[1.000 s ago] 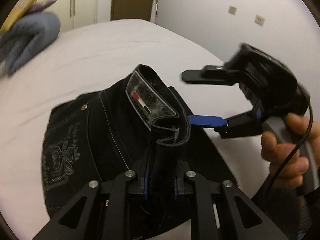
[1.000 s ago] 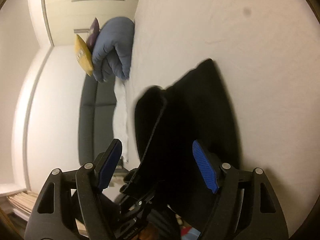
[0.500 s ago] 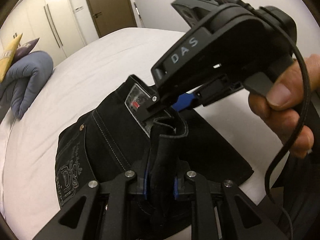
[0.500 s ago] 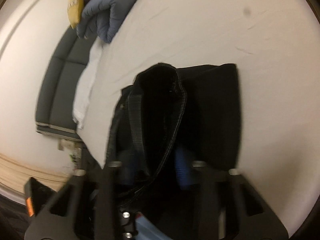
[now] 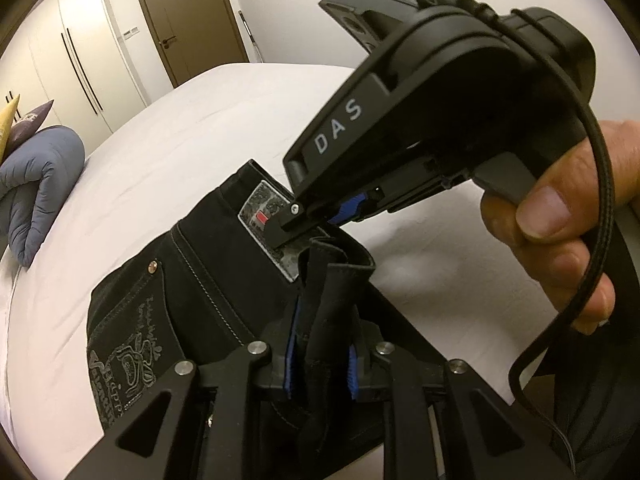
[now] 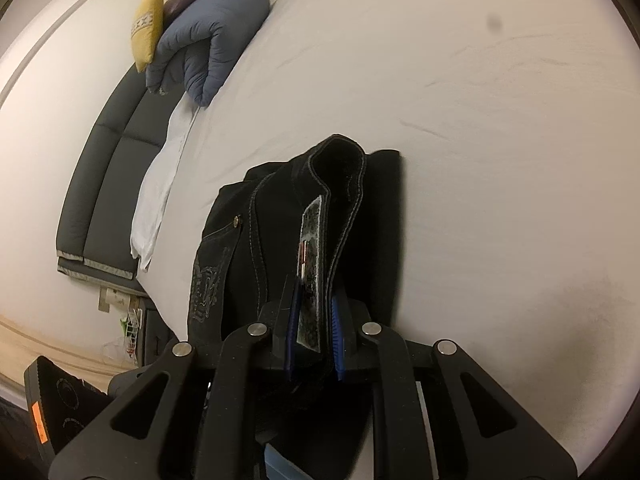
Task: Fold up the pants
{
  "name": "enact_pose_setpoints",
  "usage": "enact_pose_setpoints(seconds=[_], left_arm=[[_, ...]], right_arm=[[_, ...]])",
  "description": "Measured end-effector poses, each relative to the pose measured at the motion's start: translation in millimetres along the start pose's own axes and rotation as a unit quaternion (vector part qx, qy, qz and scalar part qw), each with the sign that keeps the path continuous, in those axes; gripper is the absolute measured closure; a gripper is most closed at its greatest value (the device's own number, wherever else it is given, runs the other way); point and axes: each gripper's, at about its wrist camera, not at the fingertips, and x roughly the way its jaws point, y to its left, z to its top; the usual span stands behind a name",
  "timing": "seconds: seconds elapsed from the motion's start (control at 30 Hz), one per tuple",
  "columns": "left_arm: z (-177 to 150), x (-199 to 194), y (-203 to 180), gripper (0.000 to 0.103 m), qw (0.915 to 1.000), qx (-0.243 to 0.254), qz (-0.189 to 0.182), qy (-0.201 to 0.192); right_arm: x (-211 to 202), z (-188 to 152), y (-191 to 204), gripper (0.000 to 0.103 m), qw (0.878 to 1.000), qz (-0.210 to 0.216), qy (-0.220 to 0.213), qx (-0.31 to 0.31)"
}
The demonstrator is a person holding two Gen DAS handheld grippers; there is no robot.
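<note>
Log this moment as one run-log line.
left gripper: shut on black denim pants waistband | right gripper: jaws just closed on same waistband | pants on white bed
</note>
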Motion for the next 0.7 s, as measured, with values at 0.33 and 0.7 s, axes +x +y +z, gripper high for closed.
enact_pose_setpoints(seconds=[0.33,0.7], left_arm=[[-24.7,4.5,32.8,0.051,0.9986,-0.032,-0.040,0.008],[-58.4,-64.8,153.4,0.023,0.9842,-0.167,-0.042,-0.043]], right_arm=[[24.6,-12.1,-24.9,0.083,0.997,0.041,-0.019,0.062],[-26.2,-27.1,29.2,0.070,0.995,0.054,-0.076,0.019]])
